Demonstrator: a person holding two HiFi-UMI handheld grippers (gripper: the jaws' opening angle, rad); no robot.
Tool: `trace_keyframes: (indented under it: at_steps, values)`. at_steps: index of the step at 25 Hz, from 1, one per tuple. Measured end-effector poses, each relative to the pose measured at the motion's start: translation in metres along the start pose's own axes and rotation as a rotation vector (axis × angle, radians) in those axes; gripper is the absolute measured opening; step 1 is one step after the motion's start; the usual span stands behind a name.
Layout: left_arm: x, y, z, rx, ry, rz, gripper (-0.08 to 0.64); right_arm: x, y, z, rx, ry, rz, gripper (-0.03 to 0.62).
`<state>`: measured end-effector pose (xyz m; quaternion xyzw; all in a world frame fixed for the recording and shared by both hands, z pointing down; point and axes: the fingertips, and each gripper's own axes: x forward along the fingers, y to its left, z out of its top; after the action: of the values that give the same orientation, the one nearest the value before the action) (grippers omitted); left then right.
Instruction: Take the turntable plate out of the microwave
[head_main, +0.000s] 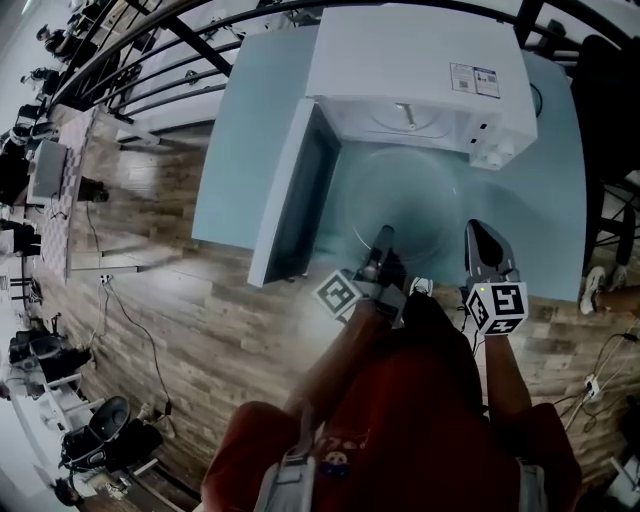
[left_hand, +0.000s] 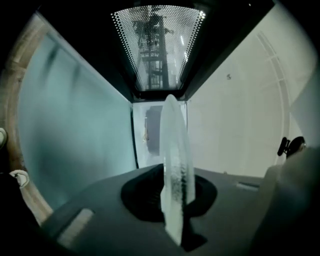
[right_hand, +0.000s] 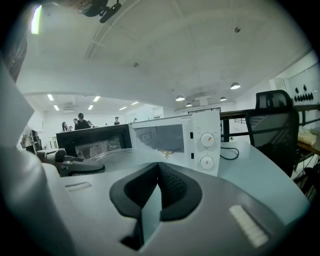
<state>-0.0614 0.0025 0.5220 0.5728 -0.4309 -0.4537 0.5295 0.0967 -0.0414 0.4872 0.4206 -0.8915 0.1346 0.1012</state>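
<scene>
Turntable plate (head_main: 400, 205) is outside the microwave (head_main: 420, 60), over the table (head_main: 250, 150), in the head view, with my left gripper (head_main: 383, 238) at its near rim. Left gripper view: pads clamped on the glass edge. Right gripper view: right gripper (right_hand: 159, 172) closed, empty. I'd hold the plate level and draw back slowly

The head view looks steeply down from above the person onto the tabletop (head_main: 560, 200), with the microwave (head_main: 400, 60) at its far edge. The left gripper view, rolled on its side, sits close to the open door (left_hand: 157, 45). The right gripper view, upright and low over the near edge, faces the microwave's front. All three share the door and the tabletop.
</scene>
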Motion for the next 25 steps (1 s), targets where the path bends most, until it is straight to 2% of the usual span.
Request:
trace_keyframes:
  at_steps: [10, 15, 25]
  values:
    - [-0.028, -0.038, 0.002, 0.025, 0.064, -0.018, 0.025, -0.025, 0.026, 0.026, -0.030, -0.065, -0.044, 0.000]
    - [-0.042, -0.058, 0.001, 0.014, 0.093, -0.030, 0.025, -0.034, 0.037, 0.041, -0.045, -0.100, -0.053, 0.000]
    - [-0.038, -0.070, 0.008, 0.042, 0.088, -0.054, 0.025, -0.035, 0.042, 0.051, -0.082, -0.109, -0.054, 0.000]
